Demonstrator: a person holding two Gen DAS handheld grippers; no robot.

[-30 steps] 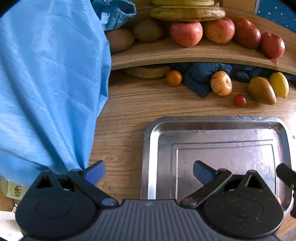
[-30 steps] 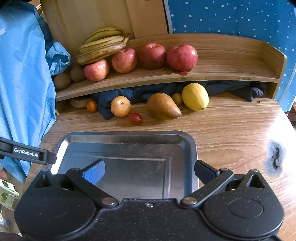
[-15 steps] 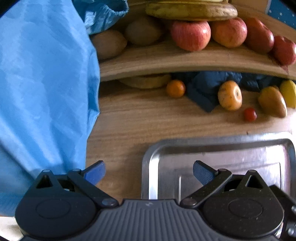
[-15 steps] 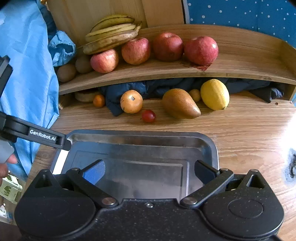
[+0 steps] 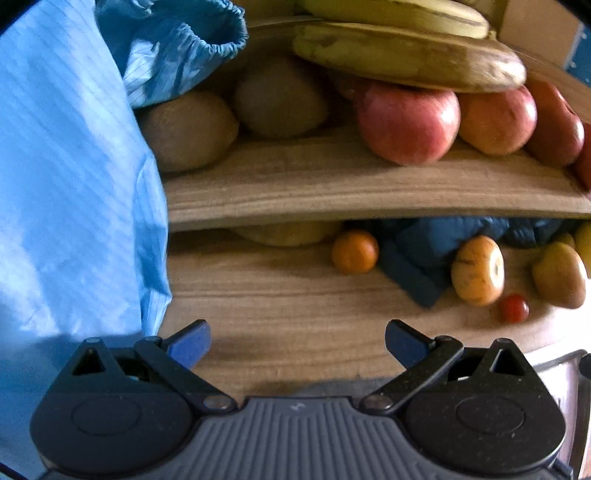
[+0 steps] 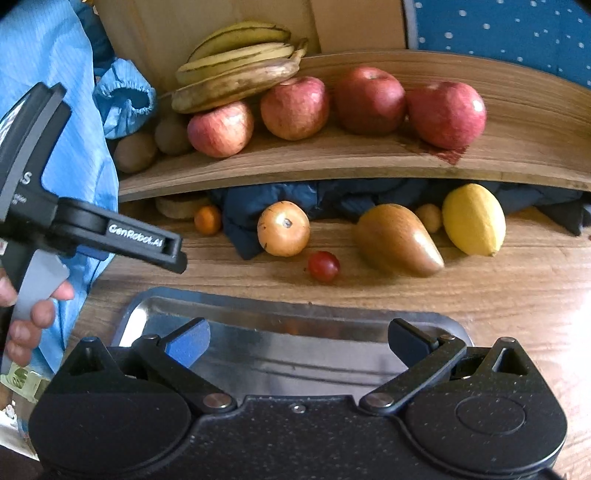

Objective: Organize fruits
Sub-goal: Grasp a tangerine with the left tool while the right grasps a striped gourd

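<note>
Both grippers are open and hold nothing. My left gripper (image 5: 297,338) hovers over bare wood, facing a small orange (image 5: 354,252) under the shelf (image 5: 369,188). My right gripper (image 6: 299,336) hangs above the steel tray (image 6: 280,321). Beyond the tray lie a cherry tomato (image 6: 324,266), a round orange-yellow fruit (image 6: 283,228), a brown pear (image 6: 397,240) and a lemon (image 6: 473,219). On the shelf sit bananas (image 6: 236,70), several red apples (image 6: 369,99) and kiwis (image 5: 188,129). The left gripper's body (image 6: 122,236) shows at the left of the right wrist view.
A blue sleeve (image 5: 74,184) fills the left side, with a hand (image 6: 26,314) on the left gripper's trigger. Dark blue cloth (image 6: 332,199) is bunched under the shelf behind the fruit. A blue dotted wall (image 6: 517,29) stands behind.
The left gripper has moved forward off the tray toward the shelf and small orange. The right gripper has also advanced toward the fruit. Both stay open.
</note>
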